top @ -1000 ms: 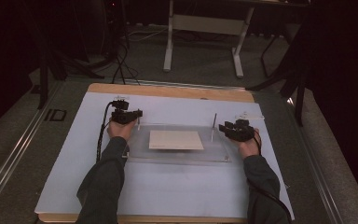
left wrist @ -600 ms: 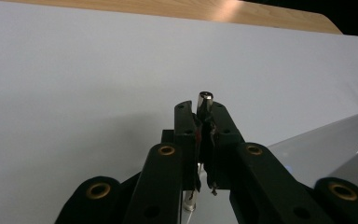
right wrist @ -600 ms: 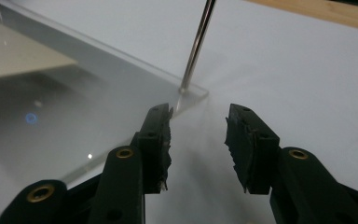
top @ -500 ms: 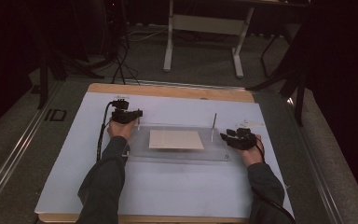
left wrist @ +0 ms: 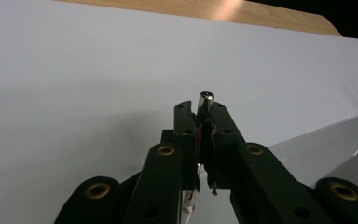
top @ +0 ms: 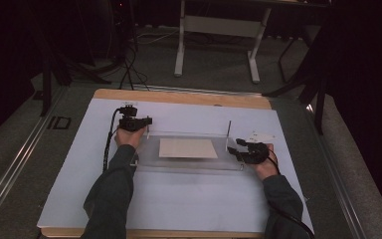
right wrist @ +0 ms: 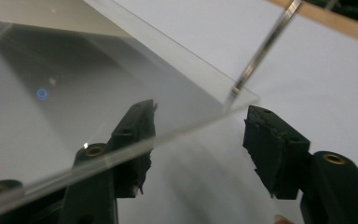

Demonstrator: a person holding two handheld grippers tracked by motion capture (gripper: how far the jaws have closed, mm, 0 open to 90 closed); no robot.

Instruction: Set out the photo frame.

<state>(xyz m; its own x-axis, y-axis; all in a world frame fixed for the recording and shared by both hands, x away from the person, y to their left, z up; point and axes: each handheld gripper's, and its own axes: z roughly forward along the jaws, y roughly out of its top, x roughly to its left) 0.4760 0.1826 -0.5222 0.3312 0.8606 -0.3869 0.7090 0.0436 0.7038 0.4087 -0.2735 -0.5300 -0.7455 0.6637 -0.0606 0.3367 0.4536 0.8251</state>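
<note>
A clear acrylic plate [top: 189,163] lies flat over the white table cover with a tan sheet [top: 188,148] on it. Thin metal posts stand at its corners. My left gripper [top: 146,130] is at the far left corner, shut on a metal post [left wrist: 207,99] whose tip sticks up past the jaws. My right gripper [top: 235,149] is at the plate's right end, below the upright right post [top: 229,130]. In the right gripper view its jaws [right wrist: 200,126] have just been opening; they stand apart, one under the clear plate [right wrist: 74,93], with nothing pressed. The right post [right wrist: 261,51] rises at the plate corner.
A white cover [top: 179,199] spreads over the wooden table [top: 179,97]. A small white card [top: 261,135] lies just beyond my right hand. A metal rail [top: 10,169] runs along the left, and desk legs [top: 180,40] stand on the floor behind.
My right hand has slid a little nearer along the plate's right end and its jaws have spread wider. The left hand and its grip on the post are the same.
</note>
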